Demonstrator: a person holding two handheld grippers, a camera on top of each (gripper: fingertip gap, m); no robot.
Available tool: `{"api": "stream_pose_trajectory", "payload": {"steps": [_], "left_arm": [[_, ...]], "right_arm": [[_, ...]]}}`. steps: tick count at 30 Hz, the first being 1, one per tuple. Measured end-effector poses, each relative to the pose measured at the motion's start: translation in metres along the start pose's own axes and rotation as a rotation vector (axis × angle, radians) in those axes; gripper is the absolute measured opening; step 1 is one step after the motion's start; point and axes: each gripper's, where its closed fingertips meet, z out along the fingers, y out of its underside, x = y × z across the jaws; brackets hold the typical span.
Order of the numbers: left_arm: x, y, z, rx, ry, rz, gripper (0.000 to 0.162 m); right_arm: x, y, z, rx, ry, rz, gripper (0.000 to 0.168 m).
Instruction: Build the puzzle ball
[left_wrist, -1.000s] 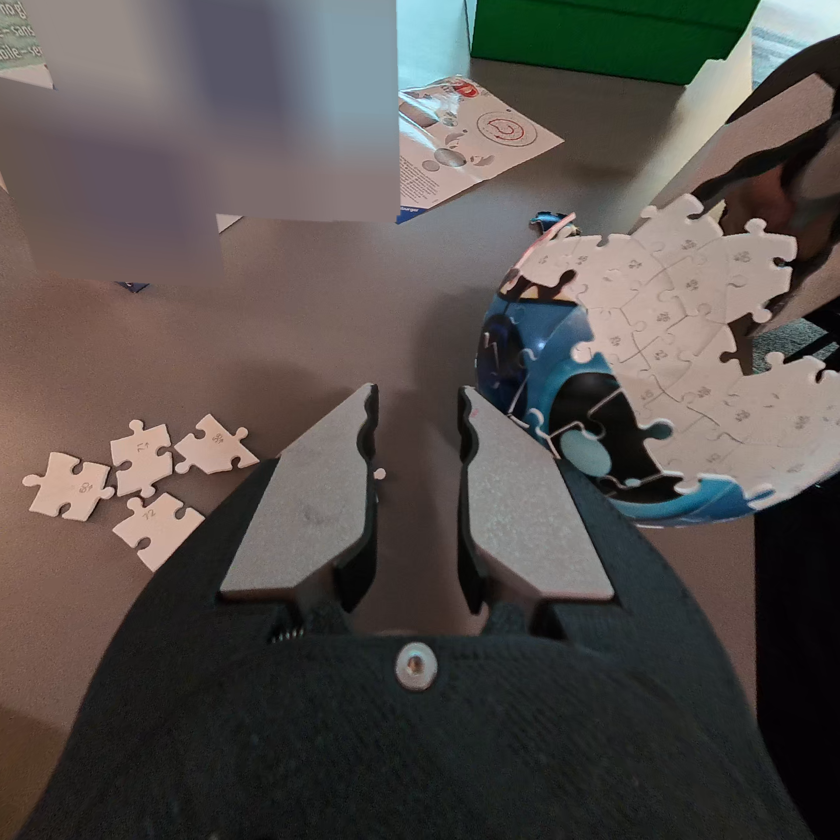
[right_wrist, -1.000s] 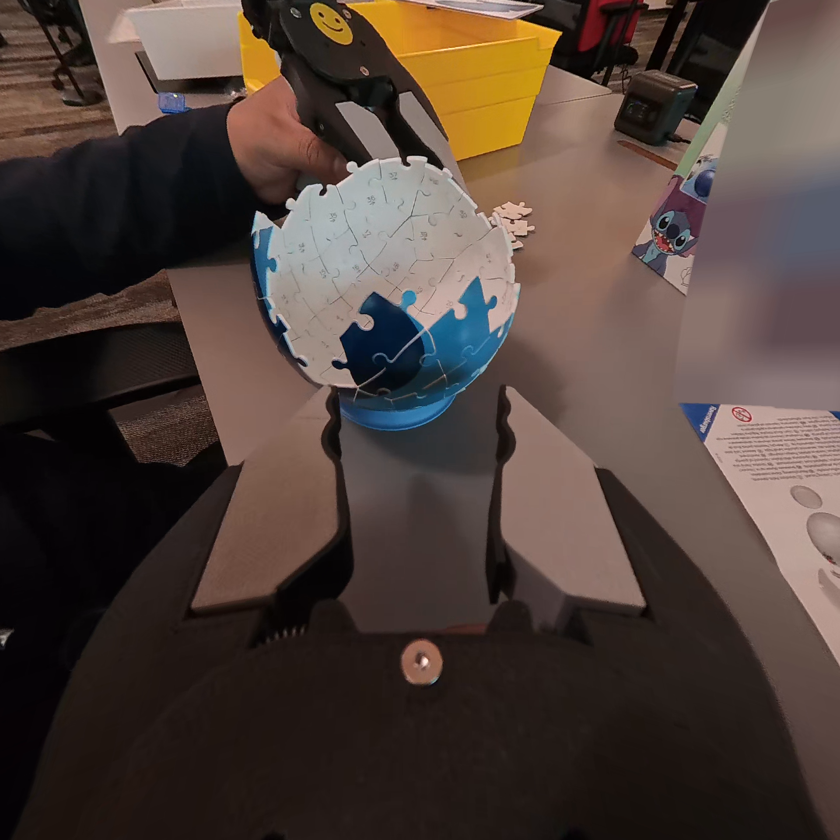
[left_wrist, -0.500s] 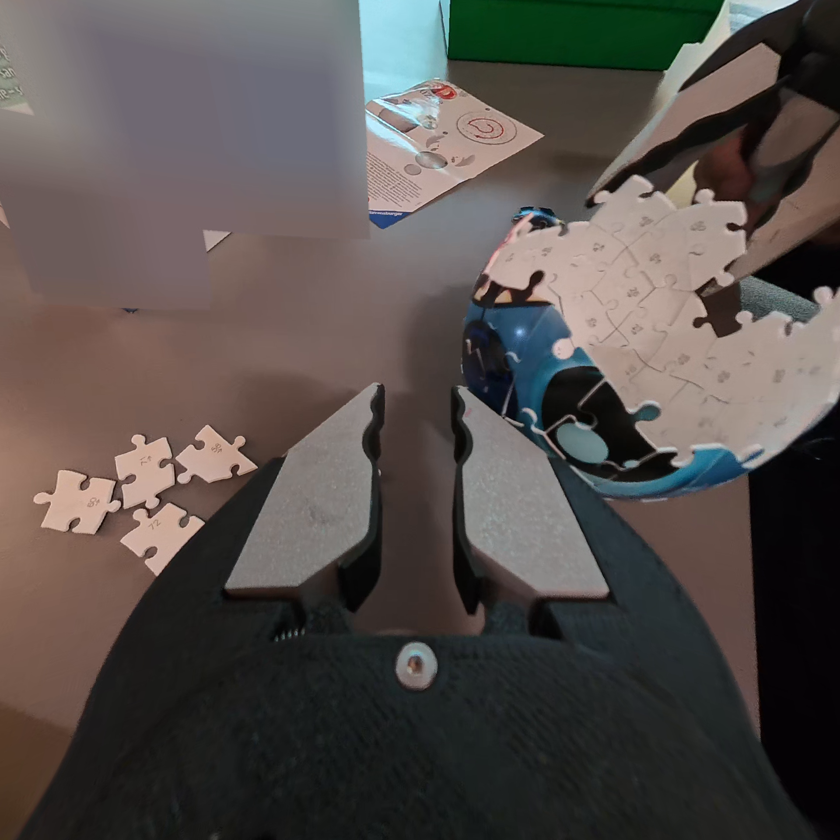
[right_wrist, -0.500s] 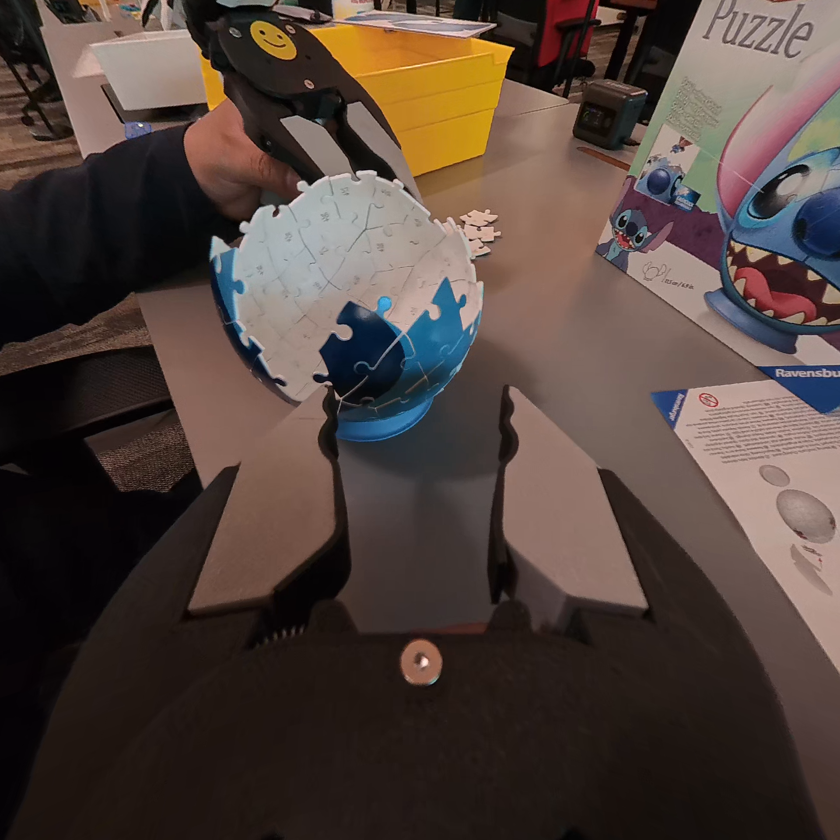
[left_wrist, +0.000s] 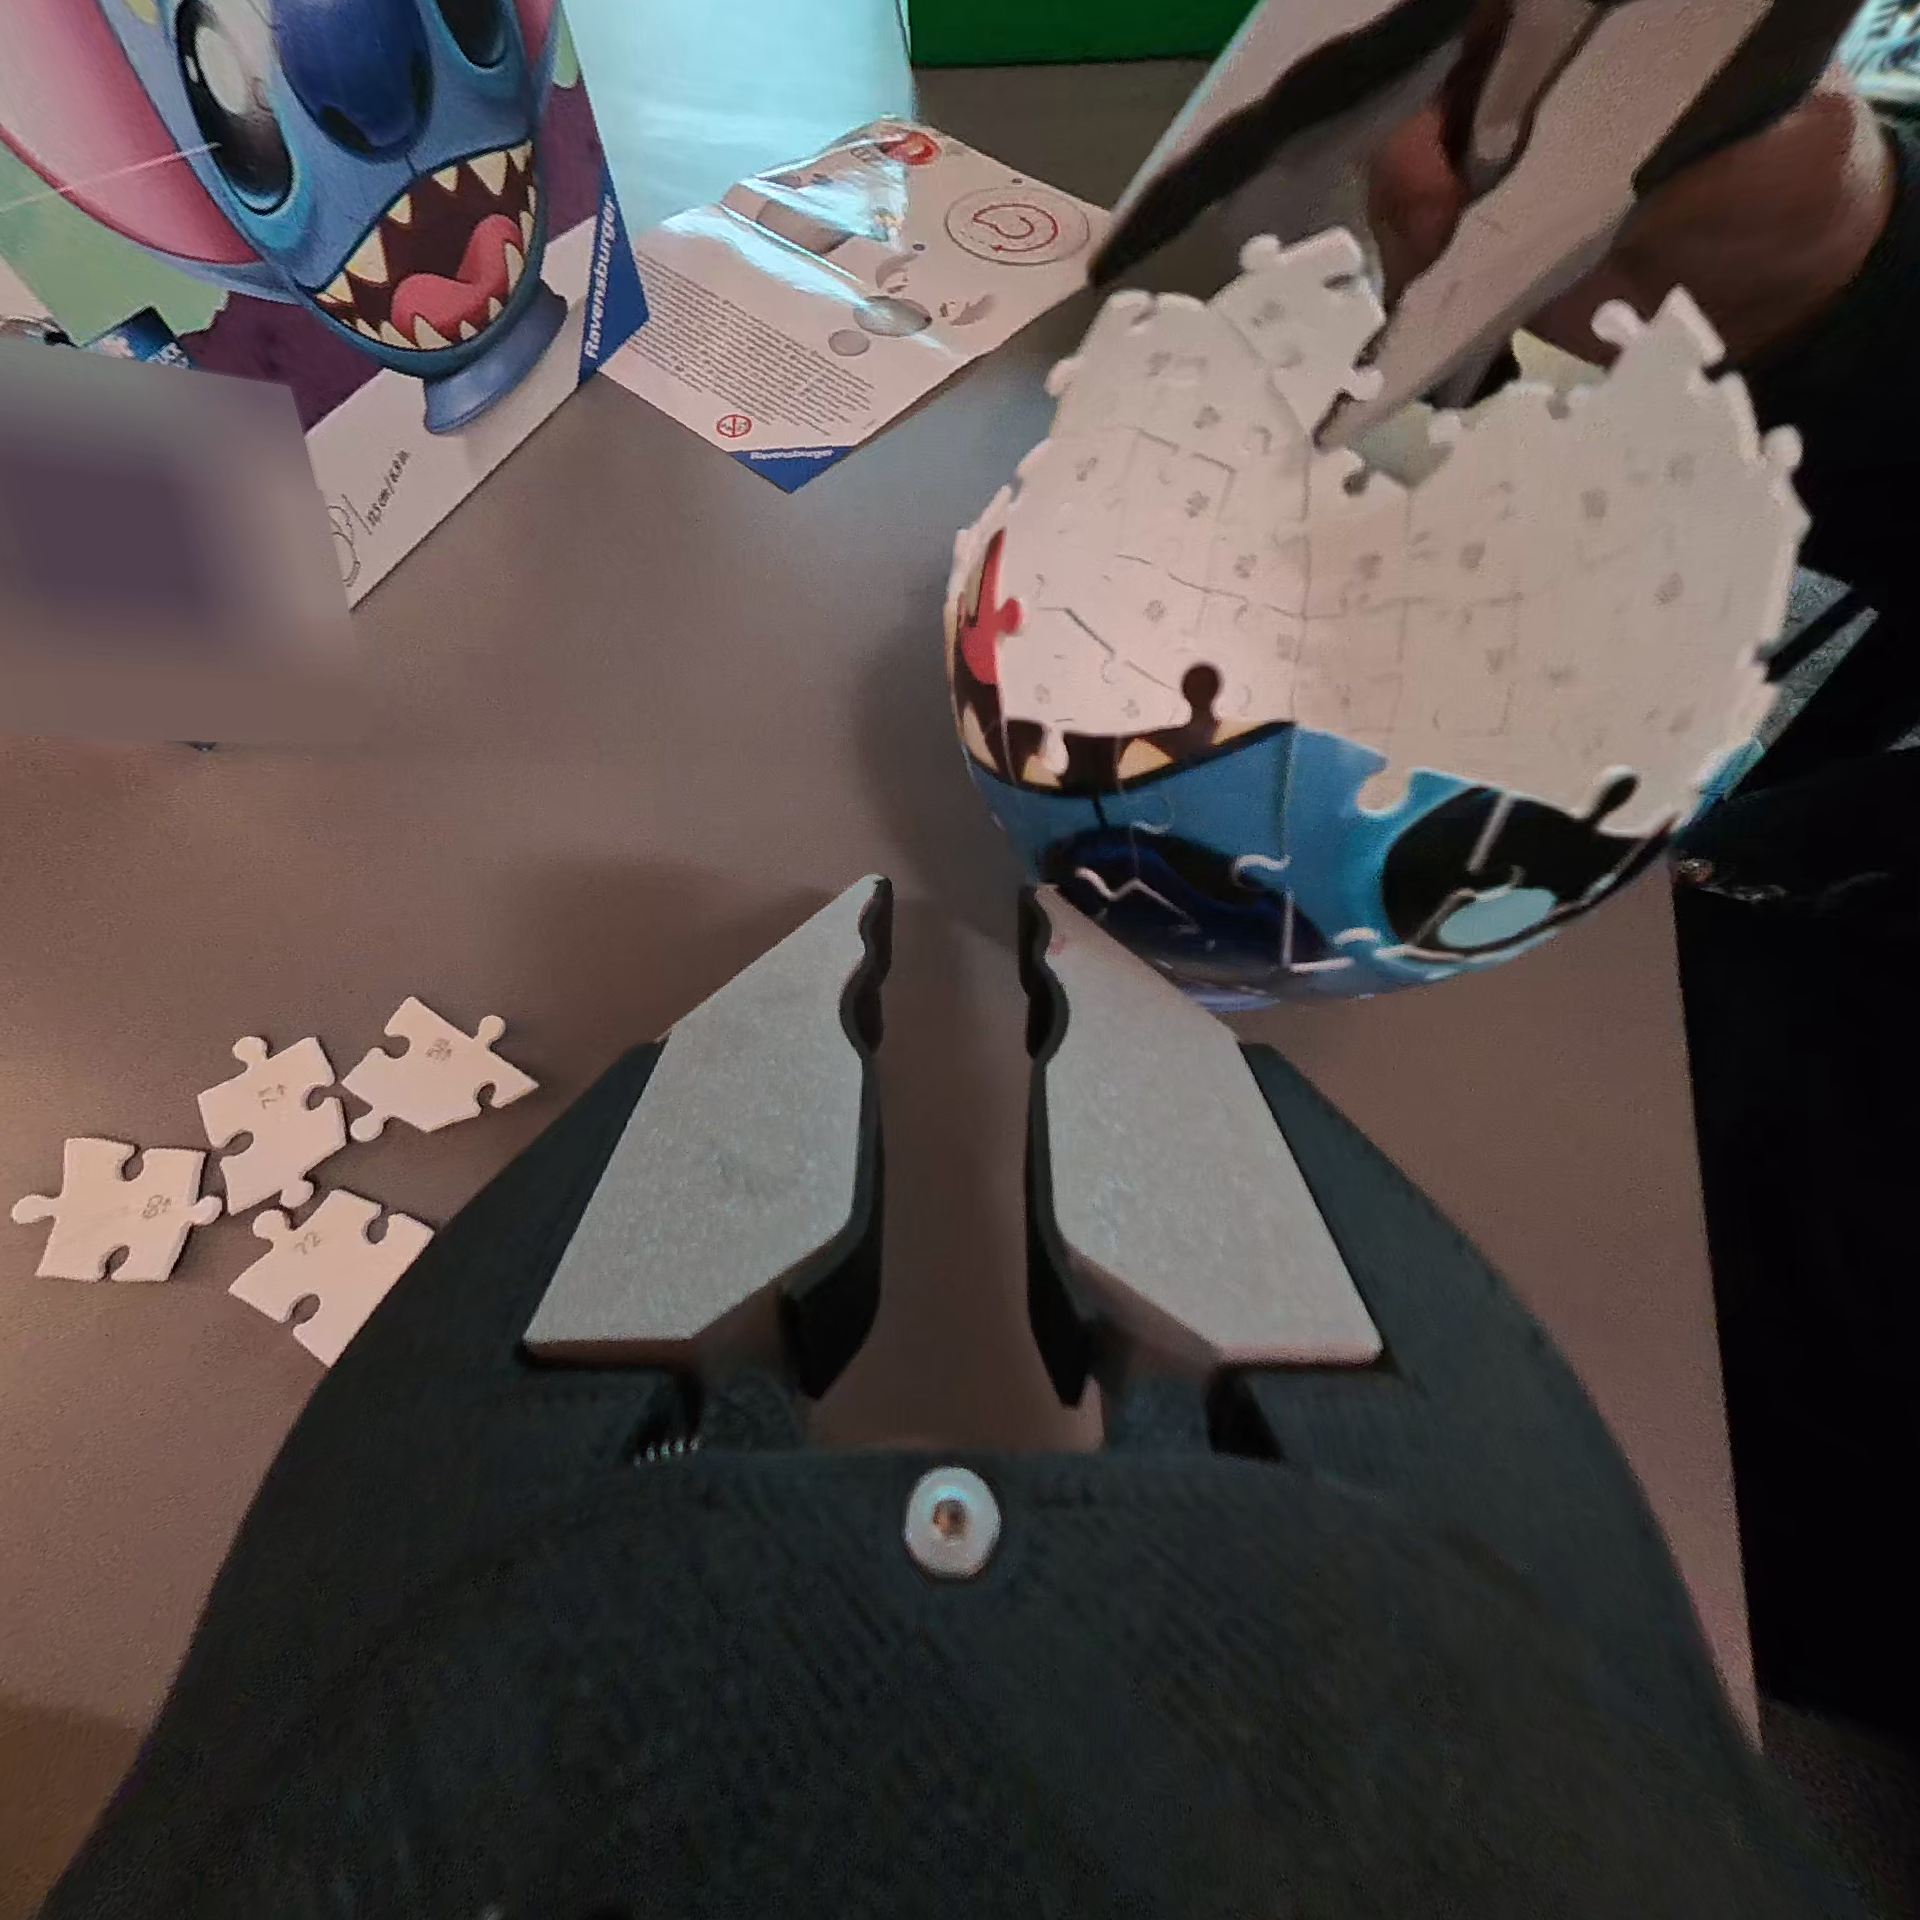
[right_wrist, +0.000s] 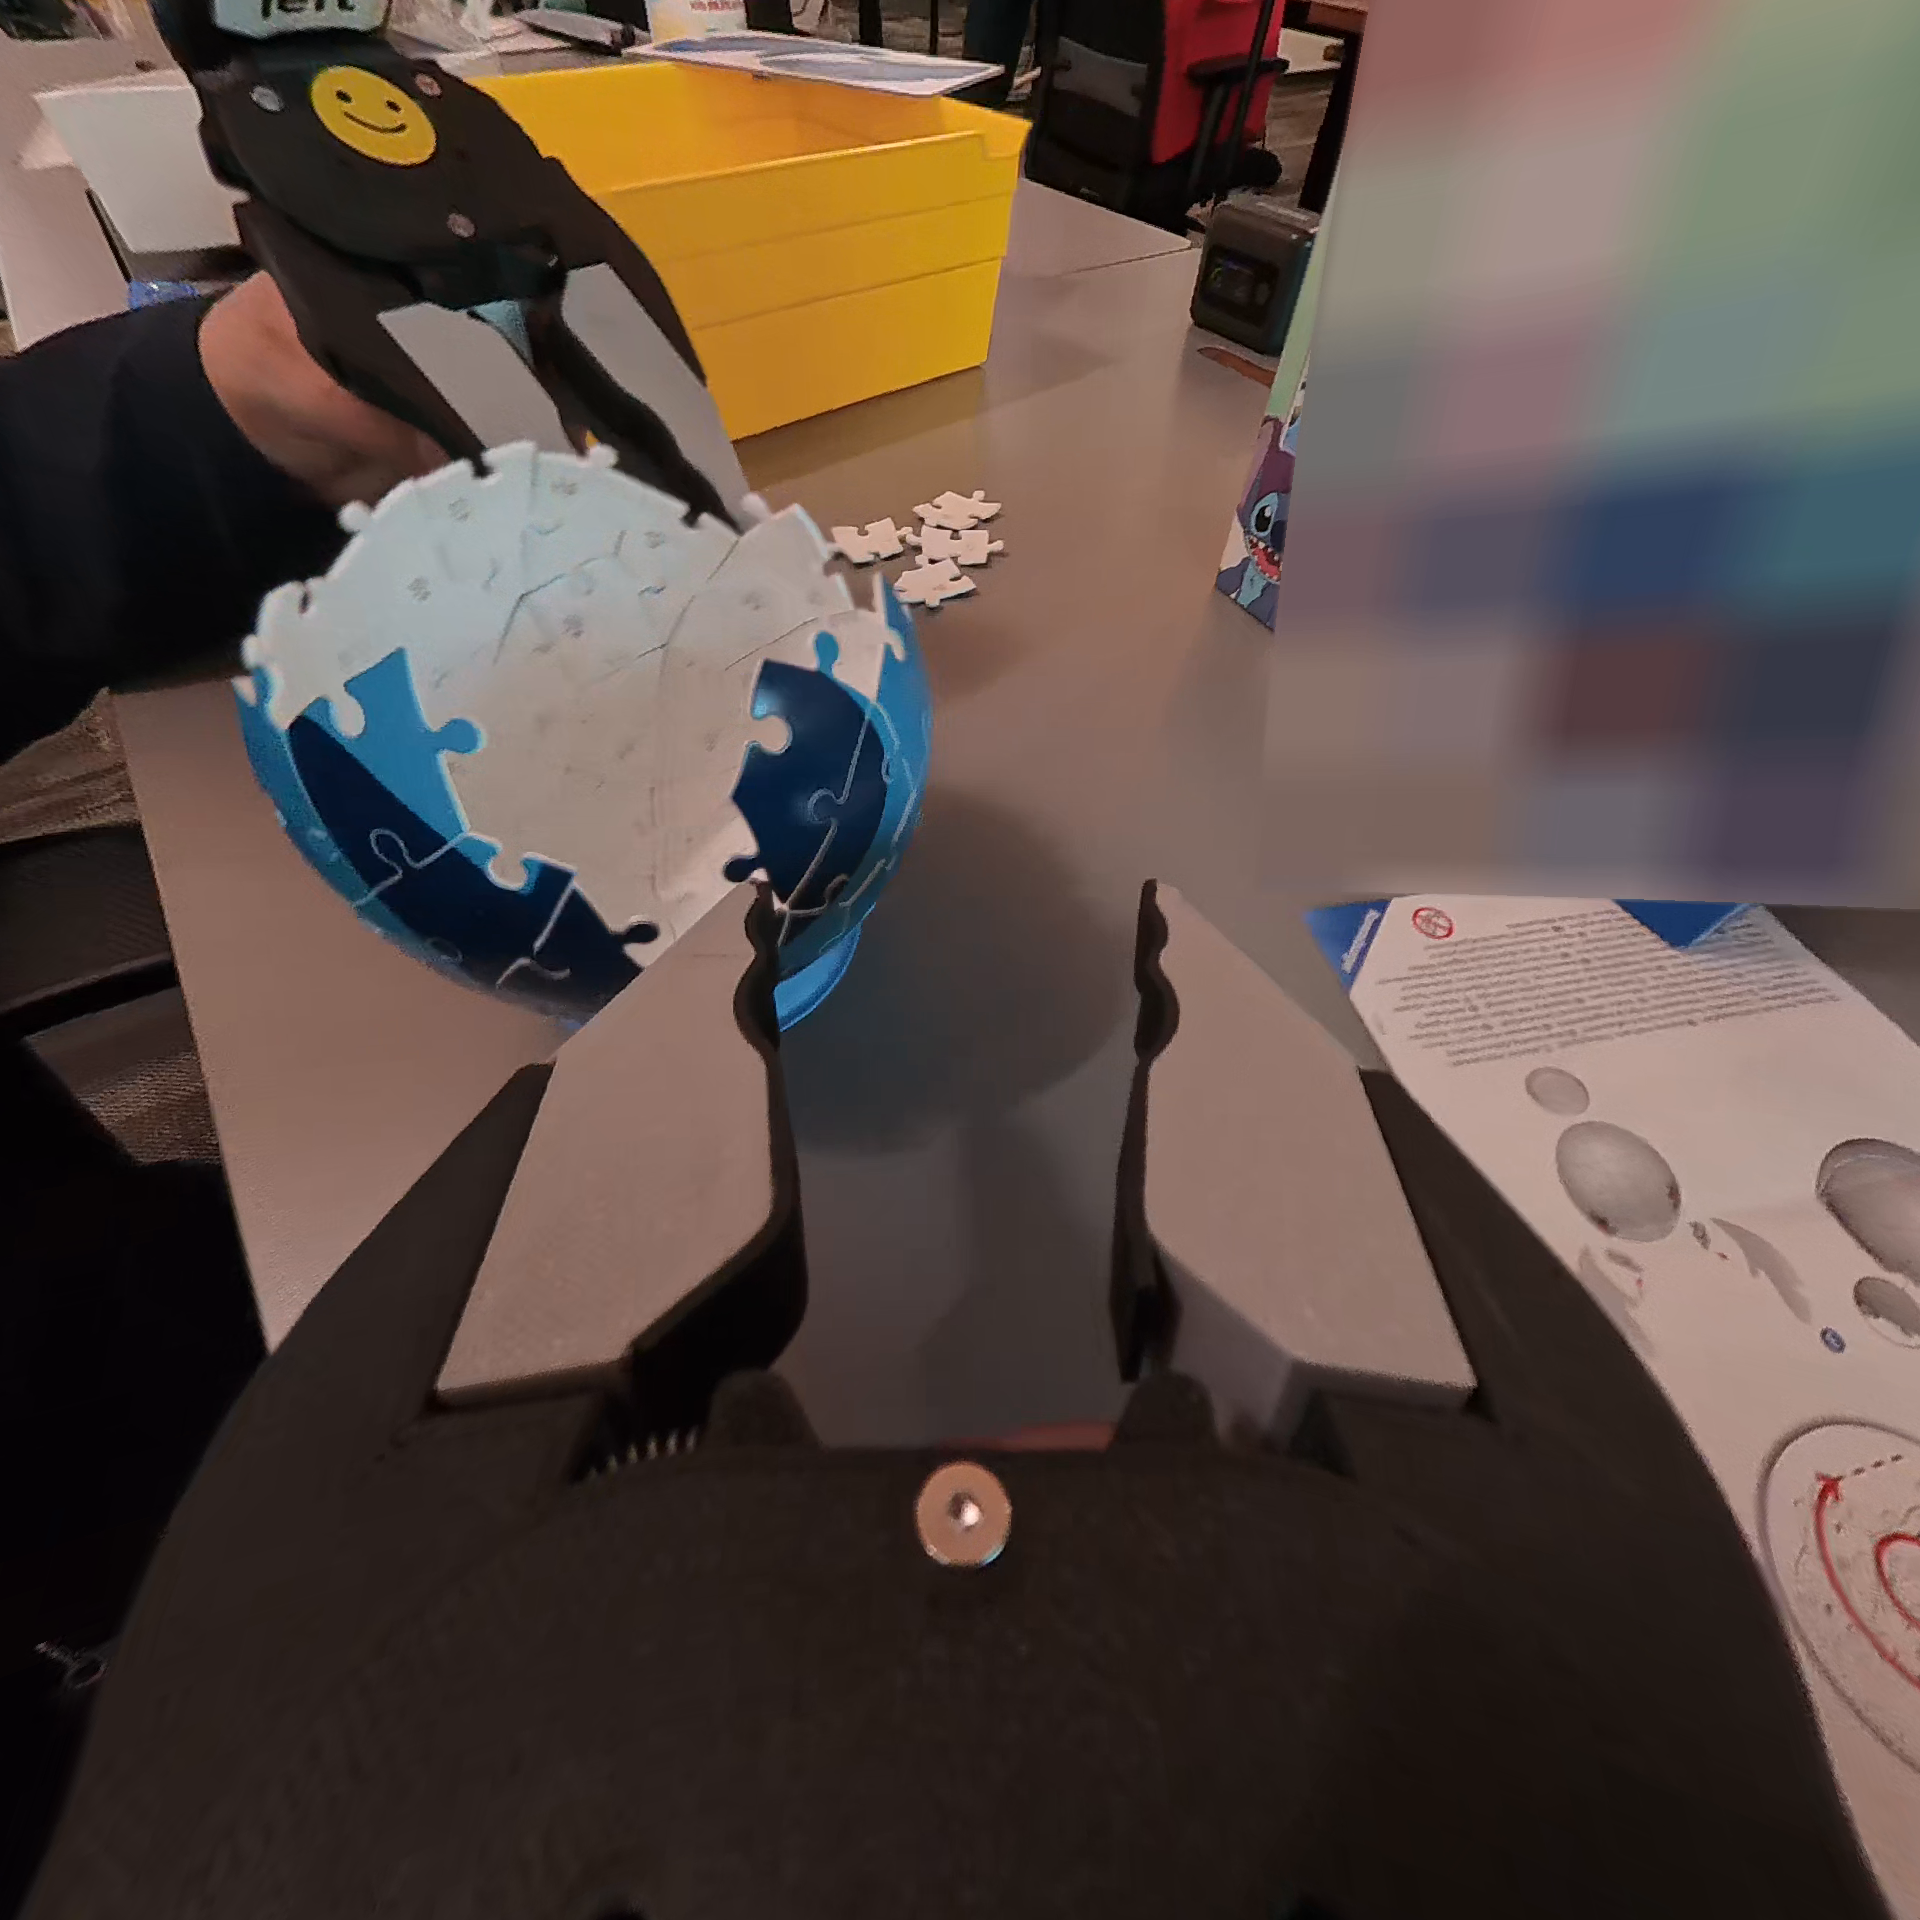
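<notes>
Both grippers' jaws stand apart, empty, beside the half-built blue-and-white puzzle ball (left_wrist: 1351, 665) on the grey table (left_wrist: 644, 748): left gripper (left_wrist: 956, 914), right gripper (right_wrist: 951, 914).

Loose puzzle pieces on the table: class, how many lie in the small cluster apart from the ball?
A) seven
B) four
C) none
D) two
B: the left wrist view shows four white loose pieces lying together on the grey table, apart from the half-built puzzle ball.
</notes>
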Motion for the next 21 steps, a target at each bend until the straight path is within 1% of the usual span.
{"api": "stream_pose_trajectory", "payload": {"steps": [7, 9, 13, 21], "left_arm": [[0.014, 0.008, 0.003, -0.044, 0.076, 0.032, 0.022], [0.019, 0.010, 0.003, -0.054, 0.111, 0.029, 0.023], [0.037, 0.012, -0.003, -0.062, 0.242, 0.008, 0.024], [0.036, 0.008, -0.019, -0.024, 0.280, -0.016, 0.029]], "right_arm": [[0.022, -0.012, 0.019, -0.012, -0.037, -0.013, 0.061], [0.024, -0.016, 0.025, -0.008, -0.075, -0.016, 0.059], [0.027, -0.022, 0.036, 0.003, -0.157, 0.005, 0.061], [0.028, -0.028, 0.054, -0.004, -0.229, -0.001, 0.063]]}}
